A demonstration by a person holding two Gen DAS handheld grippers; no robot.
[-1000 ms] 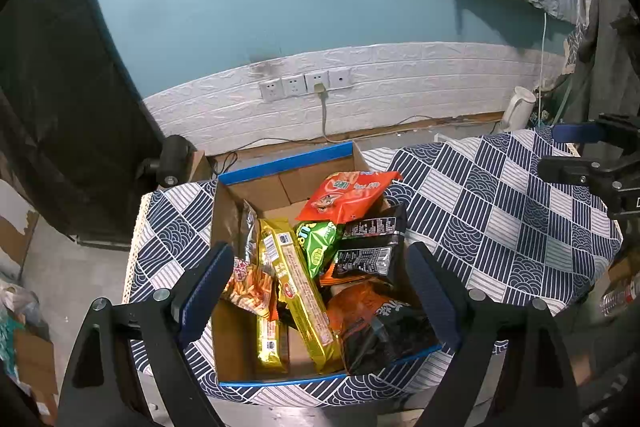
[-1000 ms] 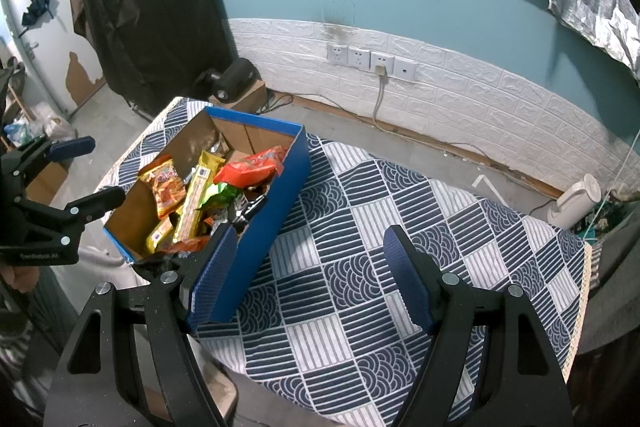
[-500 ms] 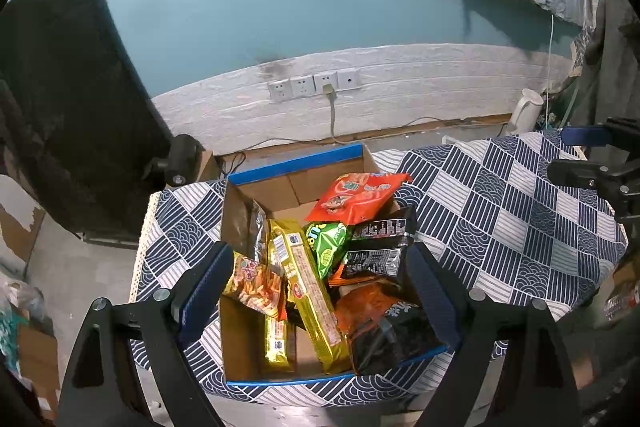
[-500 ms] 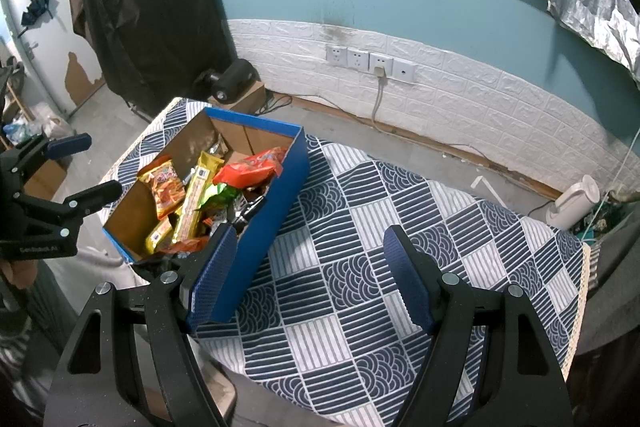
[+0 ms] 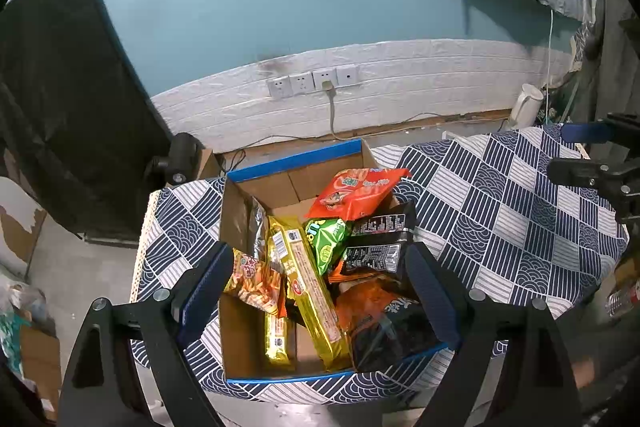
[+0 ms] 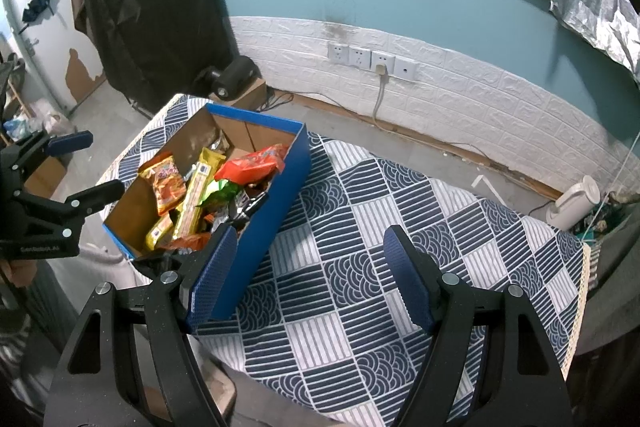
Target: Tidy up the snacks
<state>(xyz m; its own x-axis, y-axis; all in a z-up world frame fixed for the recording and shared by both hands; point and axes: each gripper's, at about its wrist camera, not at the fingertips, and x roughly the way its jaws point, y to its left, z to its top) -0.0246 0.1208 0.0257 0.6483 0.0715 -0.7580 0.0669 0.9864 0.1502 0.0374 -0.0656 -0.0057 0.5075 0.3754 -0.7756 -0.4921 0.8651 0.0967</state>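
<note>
We see every snack packet lying inside the blue cardboard box [image 5: 296, 163], which sits at the left end of the checked tablecloth [image 6: 360, 267]. They are heaped loosely, not in rows: a red bag [image 5: 356, 191] leans on the box's far right wall, a green bag [image 5: 326, 241] and black packets [image 5: 376, 251] sit just below it, a long gold biscuit pack [image 5: 310, 287] runs lengthwise down the middle of the box, an orange bag [image 5: 256, 281] rests against the box's left wall, and a dark bag [image 5: 392, 331] fills the near right corner. The cloth to the right of the box carries no packets. We judge that this fits two readings: snacks gathered into the box as a finished tidy-up, or a jumble waiting to be sorted out of it (one moment does not settle which).

Our left gripper [image 5: 320, 291] hangs above the near end of the box, its fingers spread wide and holding nothing; the gold pack and orange bag lie between them in view, below. Our right gripper [image 6: 308, 283] hovers over the bare cloth just right of the box, likewise spread wide and empty, its left finger [image 6: 212, 275] near the box's blue side.
</note>
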